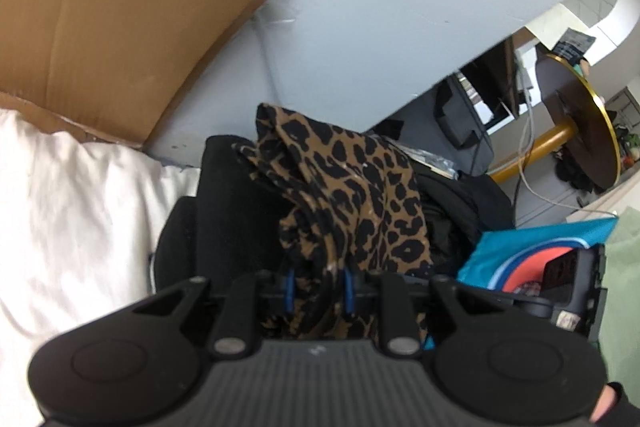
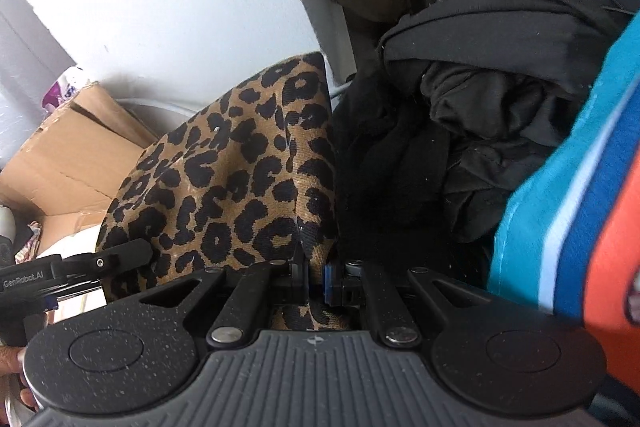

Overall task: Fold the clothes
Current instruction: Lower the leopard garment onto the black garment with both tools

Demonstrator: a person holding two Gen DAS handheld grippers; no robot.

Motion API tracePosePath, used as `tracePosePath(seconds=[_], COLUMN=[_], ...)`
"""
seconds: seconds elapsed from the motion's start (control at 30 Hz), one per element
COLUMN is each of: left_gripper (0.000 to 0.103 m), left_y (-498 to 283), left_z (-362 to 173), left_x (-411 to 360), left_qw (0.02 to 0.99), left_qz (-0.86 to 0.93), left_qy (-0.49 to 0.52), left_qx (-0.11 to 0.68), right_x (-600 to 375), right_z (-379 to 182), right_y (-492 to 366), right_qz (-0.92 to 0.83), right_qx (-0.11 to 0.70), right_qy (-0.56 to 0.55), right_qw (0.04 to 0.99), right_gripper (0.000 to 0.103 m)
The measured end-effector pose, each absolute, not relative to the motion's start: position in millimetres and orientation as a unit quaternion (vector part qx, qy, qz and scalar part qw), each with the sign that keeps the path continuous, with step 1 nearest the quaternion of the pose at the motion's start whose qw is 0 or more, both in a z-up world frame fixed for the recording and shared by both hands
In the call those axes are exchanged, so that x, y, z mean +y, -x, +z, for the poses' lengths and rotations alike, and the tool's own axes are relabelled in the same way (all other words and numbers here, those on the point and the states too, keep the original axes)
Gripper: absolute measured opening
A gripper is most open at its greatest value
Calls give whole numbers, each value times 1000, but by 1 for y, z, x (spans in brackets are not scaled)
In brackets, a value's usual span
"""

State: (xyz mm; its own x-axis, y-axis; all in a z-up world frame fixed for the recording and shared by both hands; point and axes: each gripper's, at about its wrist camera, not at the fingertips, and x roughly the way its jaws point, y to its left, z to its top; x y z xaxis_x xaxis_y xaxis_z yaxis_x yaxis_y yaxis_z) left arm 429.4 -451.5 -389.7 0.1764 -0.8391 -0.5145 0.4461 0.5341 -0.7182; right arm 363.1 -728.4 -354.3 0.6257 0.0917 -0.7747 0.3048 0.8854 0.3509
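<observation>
Grippers, left and right, are both pinching leopard-print garment; bunched fabric ahead is risking slipping free or snagging dark clothes just beside.

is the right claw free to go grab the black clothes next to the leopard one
Probably not yet: the right claw is shut on the leopard garment. The black clothes lie close beside it, uncovered.

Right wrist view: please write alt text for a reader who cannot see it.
The right gripper is shut on a fold of tan, black-spotted leopard-print fabric that rises ahead of it. To the right lie crumpled black clothes and a teal, blue and orange cloth; a brown cardboard box sits left.
</observation>
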Motion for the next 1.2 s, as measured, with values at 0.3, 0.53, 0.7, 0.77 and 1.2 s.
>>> tracePosePath(seconds=[0.3,0.53,0.7,0.77,1.2], left_gripper=[27,43,42,41,39], left_y=[-450,-449,-450,-453,-446], left_z=[-416,-403,-379,-369,-344], left_x=[-457,-442,-424,-421,-486], left_qw=[733,745,766,772,776], left_qz=[-410,-391,-391,-392,-465], left_qy=[204,172,136,136,61], left_qx=[503,512,491,481,421], right_x=[-741,-720,-708,-707,-695], right_z=[-371,-366,-348,-343,-349], right_y=[-381,-372,-339,-326,-308], right_qz=[-104,-130,-119,-114,-70], right_qx=[462,469,440,427,387], right_qy=[-199,-115,-76,-87,-169], right_qw=[858,866,887,893,904], right_gripper=[10,12,12,12,14])
